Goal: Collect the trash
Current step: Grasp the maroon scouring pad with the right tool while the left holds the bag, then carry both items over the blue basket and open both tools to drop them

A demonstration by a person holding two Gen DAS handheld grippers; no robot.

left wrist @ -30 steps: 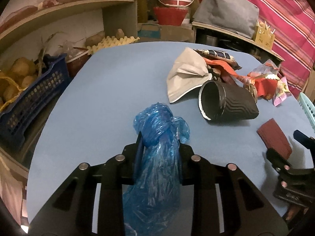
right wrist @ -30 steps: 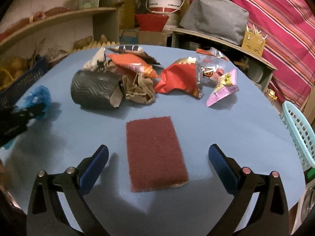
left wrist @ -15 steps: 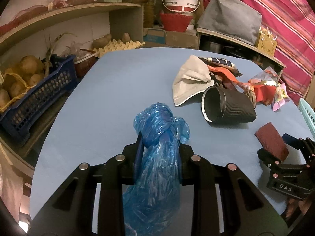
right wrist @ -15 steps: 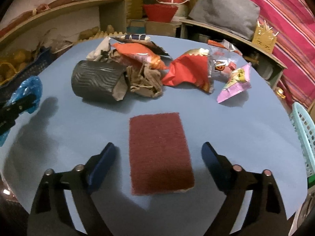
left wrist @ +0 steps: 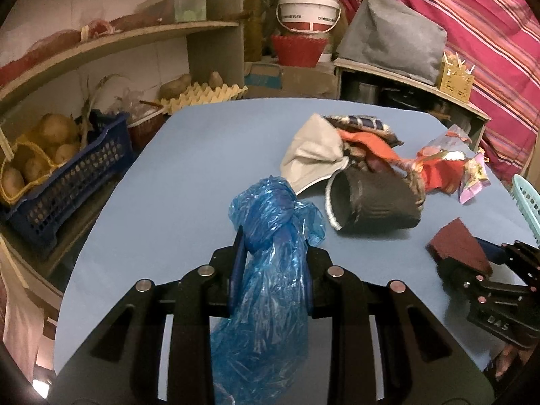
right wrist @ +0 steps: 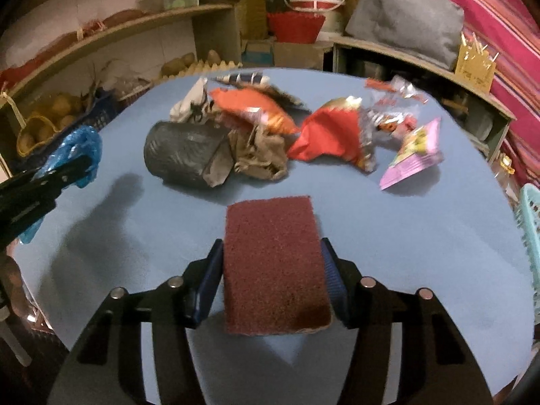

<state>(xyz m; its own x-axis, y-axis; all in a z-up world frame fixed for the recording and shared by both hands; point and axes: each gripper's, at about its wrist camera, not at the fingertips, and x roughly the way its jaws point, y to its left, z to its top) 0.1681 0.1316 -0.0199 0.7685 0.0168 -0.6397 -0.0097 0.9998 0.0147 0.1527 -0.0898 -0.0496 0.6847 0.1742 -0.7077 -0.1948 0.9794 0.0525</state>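
My left gripper [left wrist: 271,263] is shut on a crumpled blue plastic bag [left wrist: 270,270] and holds it above the blue table [left wrist: 189,182]. My right gripper [right wrist: 271,280] is shut on a dark red scouring pad [right wrist: 273,263], lifted a little off the table. The pad also shows at the right of the left wrist view [left wrist: 459,249]. The bag also shows at the left of the right wrist view [right wrist: 72,155]. Behind lies a trash pile: a black ribbed cup [right wrist: 182,158] on its side, brown paper [right wrist: 260,155], red wrapper [right wrist: 330,135], orange wrapper [right wrist: 253,104], pink packet [right wrist: 415,162].
A turquoise basket [right wrist: 530,222] stands off the table's right edge. A blue crate of potatoes [left wrist: 64,172] and shelves are on the left. A white bucket [left wrist: 307,10] and grey cushion [left wrist: 391,37] are behind the table.
My right gripper has closed from wide open onto the scouring pad and raised it. My left gripper still holds the blue bag and has drawn back slightly.
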